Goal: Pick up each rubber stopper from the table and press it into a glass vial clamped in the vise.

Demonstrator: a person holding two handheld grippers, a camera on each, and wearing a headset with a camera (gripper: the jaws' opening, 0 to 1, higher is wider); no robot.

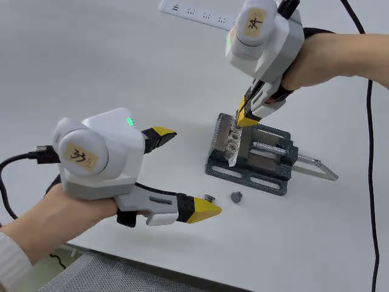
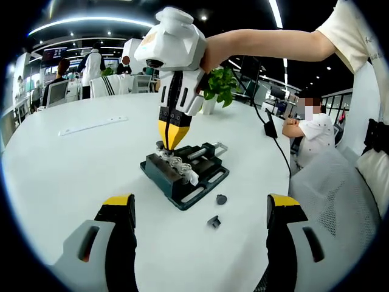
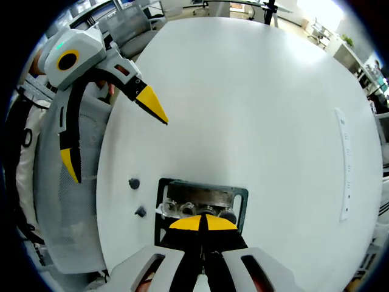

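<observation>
A dark vise (image 1: 267, 170) (image 2: 203, 182) (image 3: 238, 198) clamps a row of glass vials (image 1: 233, 143) (image 2: 177, 163) (image 3: 185, 208). My right gripper (image 1: 244, 120) (image 2: 172, 143) (image 3: 203, 222) is shut, its yellow tips down on the far end of the row; I see nothing between them. A dark stopper (image 3: 228, 215) sits in a vial right beside the tips. Two loose rubber stoppers (image 1: 209, 198) (image 1: 236, 196) (image 2: 221, 199) (image 2: 213, 221) (image 3: 134, 182) (image 3: 140, 212) lie on the white table before the vise. My left gripper (image 1: 185, 171) (image 2: 200, 201) (image 3: 115, 141) is open and holds nothing, close to them.
A white power strip (image 1: 194, 12) (image 2: 91, 126) (image 3: 345, 164) lies at the table's far side. The vise handle (image 1: 316, 164) sticks out to the right. A black cable (image 1: 369, 152) runs down the right. A mesh chair (image 2: 340, 182) and a seated person are beyond the table edge.
</observation>
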